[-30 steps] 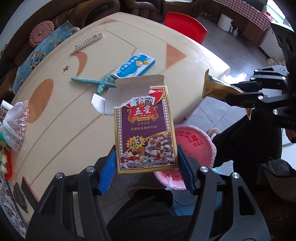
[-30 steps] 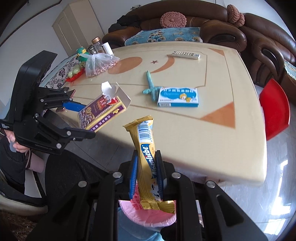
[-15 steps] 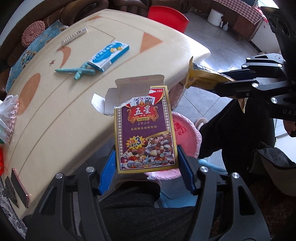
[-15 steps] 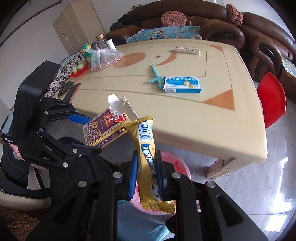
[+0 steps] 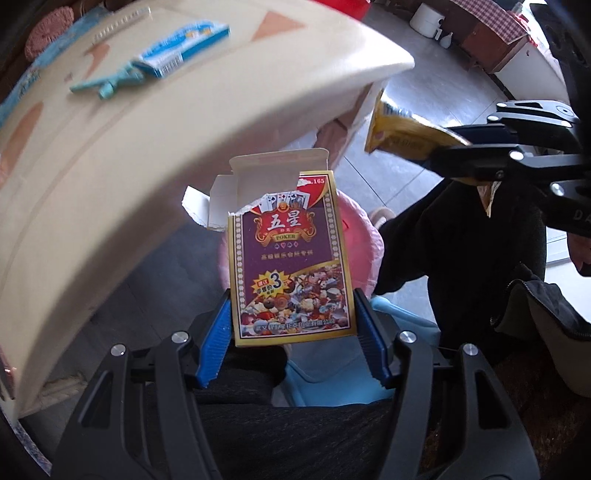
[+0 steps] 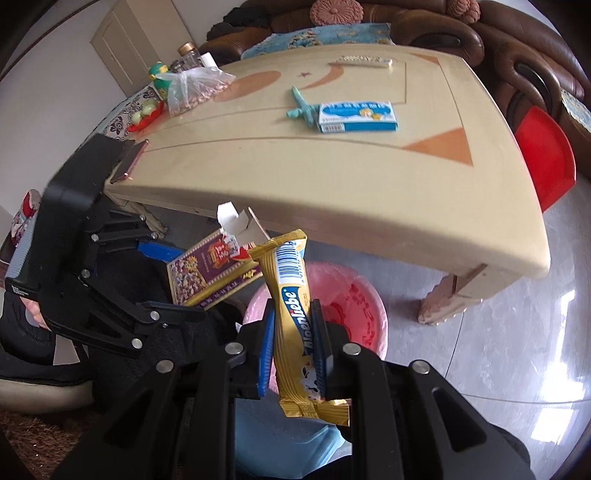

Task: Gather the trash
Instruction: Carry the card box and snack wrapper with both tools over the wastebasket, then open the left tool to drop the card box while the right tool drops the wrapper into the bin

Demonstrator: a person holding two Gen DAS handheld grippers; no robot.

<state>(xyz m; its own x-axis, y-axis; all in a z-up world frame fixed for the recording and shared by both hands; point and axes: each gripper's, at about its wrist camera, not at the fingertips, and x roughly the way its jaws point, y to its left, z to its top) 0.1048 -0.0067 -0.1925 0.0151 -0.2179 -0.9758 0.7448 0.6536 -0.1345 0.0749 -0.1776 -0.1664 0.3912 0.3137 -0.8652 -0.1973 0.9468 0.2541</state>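
My left gripper point(image 5: 291, 314) is shut on a purple and gold poker card box point(image 5: 290, 258) with a torn open flap, held below the table edge over the pink trash bin point(image 5: 360, 240). My right gripper point(image 6: 292, 332) is shut on a gold snack wrapper point(image 6: 291, 306), held above the pink bin point(image 6: 354, 306). The card box point(image 6: 210, 266) and the left gripper point(image 6: 162, 254) show to the left in the right wrist view. The wrapper point(image 5: 402, 136) and the right gripper point(image 5: 454, 147) show at the right in the left wrist view.
The beige table point(image 6: 369, 177) carries a blue and white box point(image 6: 358, 116), a teal toy point(image 6: 299, 107), a remote point(image 6: 364, 61), a plastic bag point(image 6: 195, 88) and a phone point(image 6: 131, 162). A red stool point(image 6: 546, 158) and brown sofa point(image 6: 443, 33) stand behind. My dark-clothed legs are below.
Both grippers have dropped from table height to below the table's edge, with the card box and the wrapper still held, and now hang over the pink bin.
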